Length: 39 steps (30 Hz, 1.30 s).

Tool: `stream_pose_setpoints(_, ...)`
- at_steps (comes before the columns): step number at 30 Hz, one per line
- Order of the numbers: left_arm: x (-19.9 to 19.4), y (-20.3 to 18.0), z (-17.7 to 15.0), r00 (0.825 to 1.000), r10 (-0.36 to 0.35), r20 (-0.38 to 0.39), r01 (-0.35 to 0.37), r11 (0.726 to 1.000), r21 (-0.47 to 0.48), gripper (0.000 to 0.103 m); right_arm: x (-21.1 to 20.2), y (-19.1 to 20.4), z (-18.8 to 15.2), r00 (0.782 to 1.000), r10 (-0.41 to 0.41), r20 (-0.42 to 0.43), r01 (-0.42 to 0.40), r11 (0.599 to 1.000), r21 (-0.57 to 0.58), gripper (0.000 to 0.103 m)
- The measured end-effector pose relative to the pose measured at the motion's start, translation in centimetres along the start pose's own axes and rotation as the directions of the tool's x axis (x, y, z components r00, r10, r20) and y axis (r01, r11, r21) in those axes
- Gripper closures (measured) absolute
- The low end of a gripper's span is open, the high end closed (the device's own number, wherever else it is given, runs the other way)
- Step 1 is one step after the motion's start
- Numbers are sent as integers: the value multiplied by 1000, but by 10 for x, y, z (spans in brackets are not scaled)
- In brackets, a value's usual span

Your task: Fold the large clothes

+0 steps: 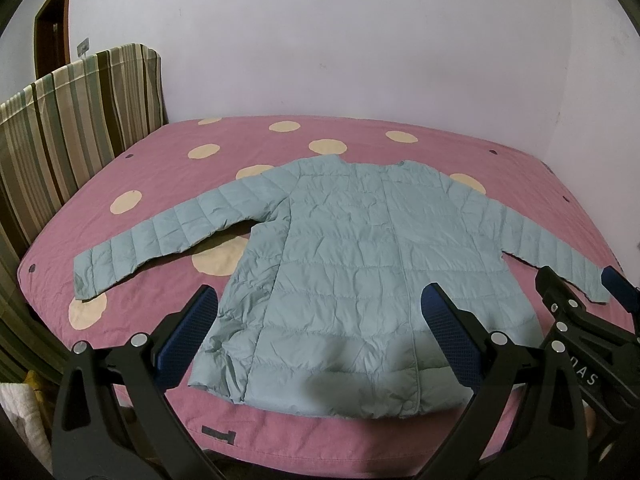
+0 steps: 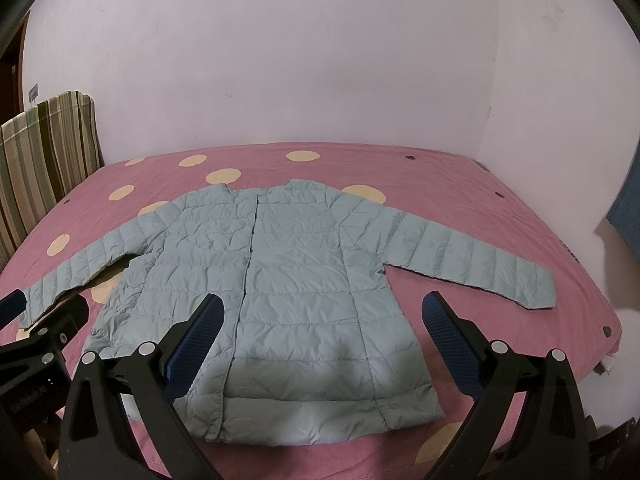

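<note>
A pale blue quilted jacket [image 1: 352, 264] [image 2: 280, 280] lies flat on the pink bed, front up and closed, collar towards the far wall. Both sleeves spread out sideways, the left sleeve [image 1: 152, 240] angling towards the bed's left edge and the right sleeve [image 2: 472, 260] towards the right edge. My left gripper [image 1: 320, 312] hovers open above the jacket's hem with nothing between its blue pads. My right gripper [image 2: 324, 320] is also open and empty, above the hem's right half. The right gripper [image 1: 580, 292] also shows at the right edge of the left wrist view.
The bed [image 1: 160, 160] has a pink cover with cream dots and fills most of both views. A striped headboard cover [image 1: 68, 120] stands on the left. White walls close the back and right. A blue object [image 2: 628, 208] leans by the right wall.
</note>
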State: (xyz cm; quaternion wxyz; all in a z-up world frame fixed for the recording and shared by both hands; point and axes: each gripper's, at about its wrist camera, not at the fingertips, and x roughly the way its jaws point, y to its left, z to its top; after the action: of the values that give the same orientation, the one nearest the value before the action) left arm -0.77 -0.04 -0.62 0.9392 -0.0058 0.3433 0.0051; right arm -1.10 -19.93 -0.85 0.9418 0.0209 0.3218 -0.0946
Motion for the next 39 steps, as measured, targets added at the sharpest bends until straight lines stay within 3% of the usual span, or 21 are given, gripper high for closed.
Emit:
stream_pose_setpoints(29, 7, -4, -13, 1000, 0, -18, 0, 1000, 4, 2, 3, -1, -3, 1000, 1, -4, -1, 1000, 0, 4)
stream_pose_setpoints(39, 40, 13, -4, 997, 5, -81, -8, 999, -36, 2, 24, -11, -6, 999, -2, -33, 3, 1000, 16, 4)
